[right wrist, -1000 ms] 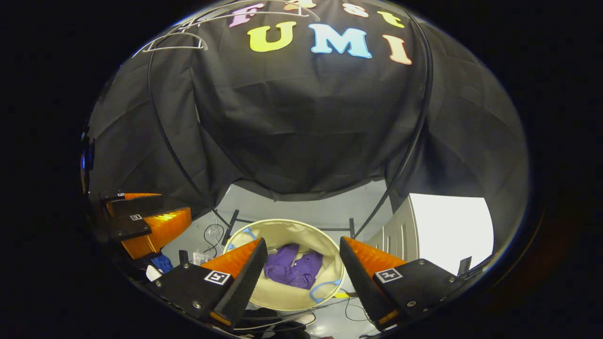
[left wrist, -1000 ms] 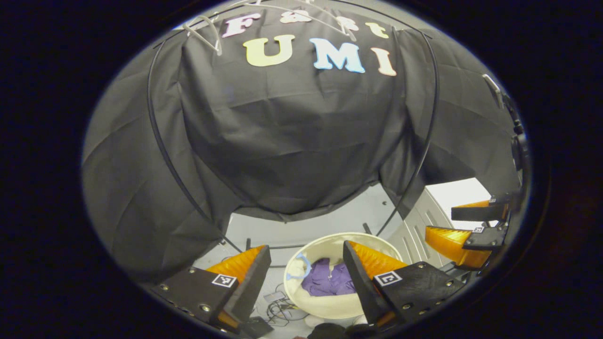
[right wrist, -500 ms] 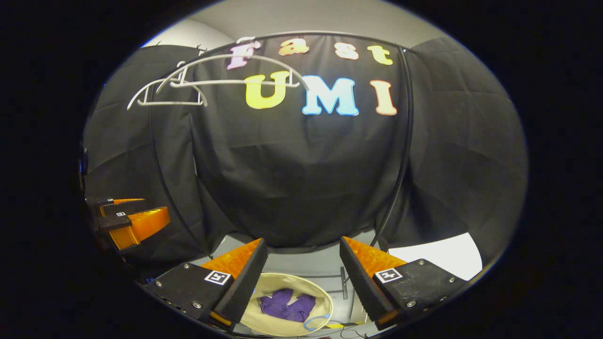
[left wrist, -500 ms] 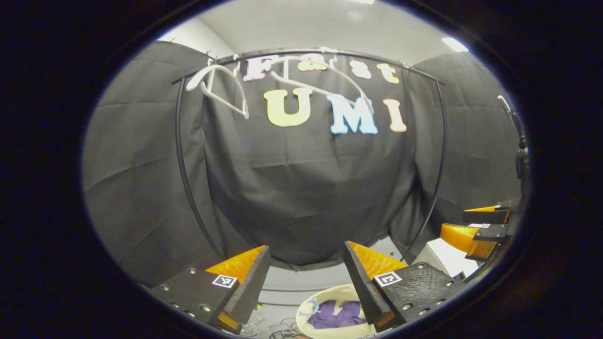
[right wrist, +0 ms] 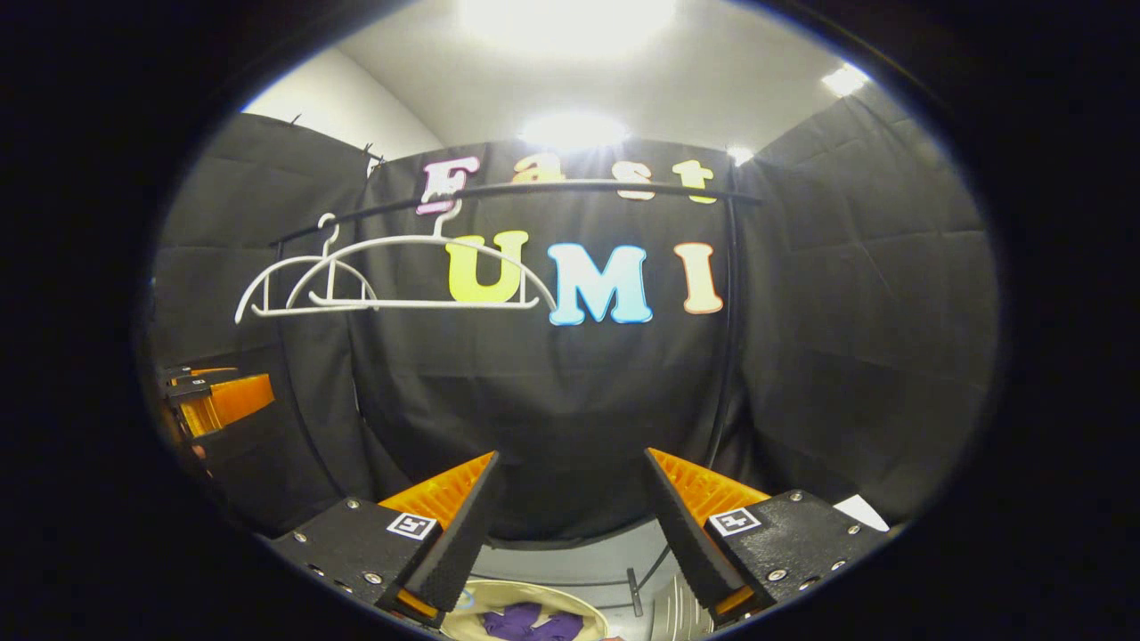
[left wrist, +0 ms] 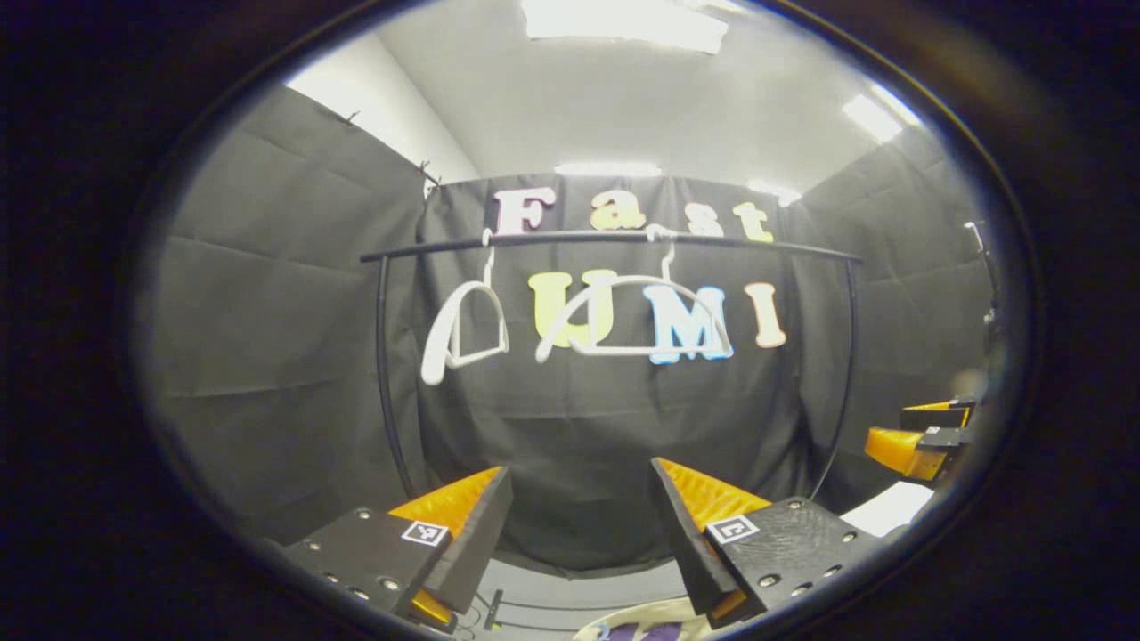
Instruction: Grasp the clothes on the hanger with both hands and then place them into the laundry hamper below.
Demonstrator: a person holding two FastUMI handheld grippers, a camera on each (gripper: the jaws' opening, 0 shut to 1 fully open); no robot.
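So I'm holding both tools up at about rail height right now. Closest in, the left gripper (left wrist: 579, 521) is sitting with its fingers spread wide and nothing between them. Same for the right gripper (right wrist: 570, 512): released, empty, just dark cloth showing through the gap. Each one is also peeking in at the edge of the other's view, off to the side and well apart, not touching anything.

Just past the fingers, down at the bottom edge of the right gripper view, the laundry hamper (right wrist: 476, 616) is sitting on the floor under the rail, and the purple clothes (right wrist: 533, 623) are lying inside it. In the left gripper view I'm only catching a sliver of the hamper's rim with a bit of purple at the very bottom.

Farther back, the black rail (right wrist: 588, 187) is running across in front of the booth wall, and two white hangers are hanging from it toward its left end, both bare. The nearer hanger (right wrist: 427, 303) is overlapping the other hanger (right wrist: 285, 307) in the right gripper view; they're hanging apart in the left gripper view.

My read: the task is looking basically done. Garment's in the hamper, nothing's left on the hangers, and both grippers are free. I'm not seeing anything else to grab.
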